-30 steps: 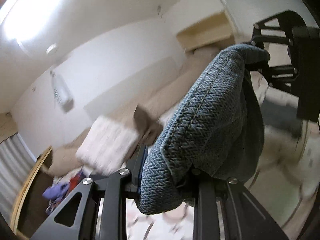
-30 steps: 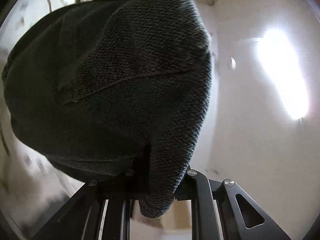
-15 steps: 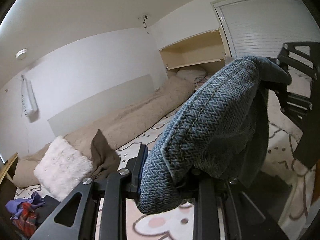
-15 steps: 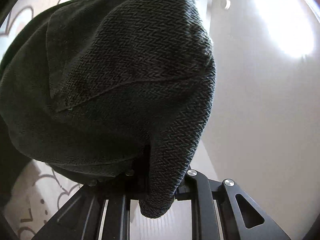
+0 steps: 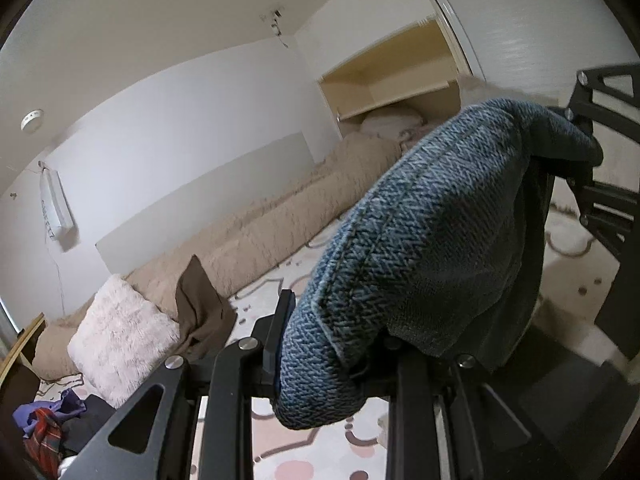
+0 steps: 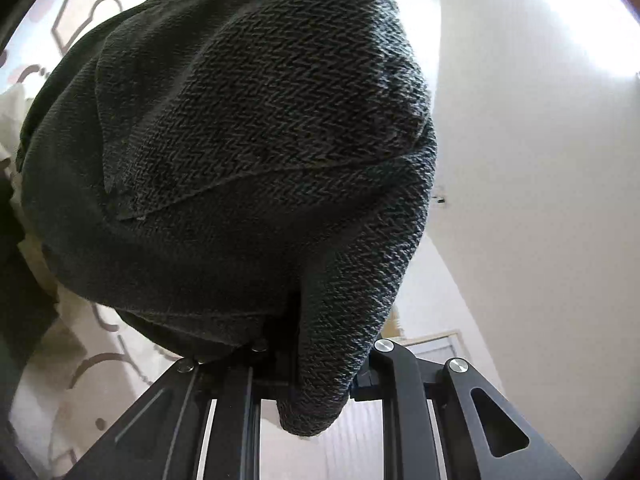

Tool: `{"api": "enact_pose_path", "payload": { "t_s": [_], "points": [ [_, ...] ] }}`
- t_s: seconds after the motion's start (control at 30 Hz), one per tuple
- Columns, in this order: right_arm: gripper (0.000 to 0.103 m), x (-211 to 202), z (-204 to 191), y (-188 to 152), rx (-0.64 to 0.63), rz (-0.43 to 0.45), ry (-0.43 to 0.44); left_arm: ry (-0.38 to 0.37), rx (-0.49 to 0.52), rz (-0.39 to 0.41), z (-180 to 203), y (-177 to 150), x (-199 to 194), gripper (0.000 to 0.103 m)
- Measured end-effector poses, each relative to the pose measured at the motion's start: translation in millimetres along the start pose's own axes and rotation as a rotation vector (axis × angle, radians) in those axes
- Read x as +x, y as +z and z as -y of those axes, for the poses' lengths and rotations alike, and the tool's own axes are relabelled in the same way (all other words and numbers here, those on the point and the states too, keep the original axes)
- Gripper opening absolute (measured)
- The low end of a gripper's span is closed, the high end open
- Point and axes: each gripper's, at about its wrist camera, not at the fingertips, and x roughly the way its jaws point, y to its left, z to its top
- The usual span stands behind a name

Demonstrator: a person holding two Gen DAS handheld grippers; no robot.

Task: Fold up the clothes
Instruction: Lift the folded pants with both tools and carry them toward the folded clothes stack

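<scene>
Above a patterned bedspread (image 5: 296,456), I hold a blue herringbone garment (image 5: 420,240) aloft, my left gripper (image 5: 332,364) clamped on one bunched edge, my right gripper (image 6: 304,372) pinching another; a white pillow (image 5: 120,336) lies beyond.

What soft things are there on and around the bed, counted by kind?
Blue knit garment held in both grippers: 1
Fluffy white pillow: 1
Brown cloth: 1
Beige quilt: 1
Heap of mixed clothes: 1
Total: 5
</scene>
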Motion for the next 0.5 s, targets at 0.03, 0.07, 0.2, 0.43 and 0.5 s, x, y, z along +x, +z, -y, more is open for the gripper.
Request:
{"api": "enact_pose_path", "payload": {
  "t_s": [0.03, 0.07, 0.2, 0.43, 0.5],
  "points": [
    [0.017, -0.2, -3.7, -2.6, -0.003, -0.001, 0.010, -0.003, 0.003, -0.006, 2.9, -1.5, -0.4, 0.025],
    [0.017, -2.3, -5.1, -6.1, -0.011, 0.002, 0.016, -0.007, 0.007, -0.007, 5.1, -3.4, -2.3, 0.025],
    [0.017, -14.7, -5.4, -21.3, -0.045, 0.021, 0.032, -0.012, 0.053, 0.027, 12.3, -14.5, -23.2, 0.025],
    [0.017, -69.0, -3.2, -78.5, -0.204, 0.093, 0.170, -0.080, 0.277, 0.084, 57.6, -76.0, -91.9, 0.025],
    [0.017, -86.8, -10.8, -100.7, -0.281, 0.113, 0.234, -0.125, 0.337, 0.050, 75.6, -98.0, -107.8, 0.025]
  ]
}}
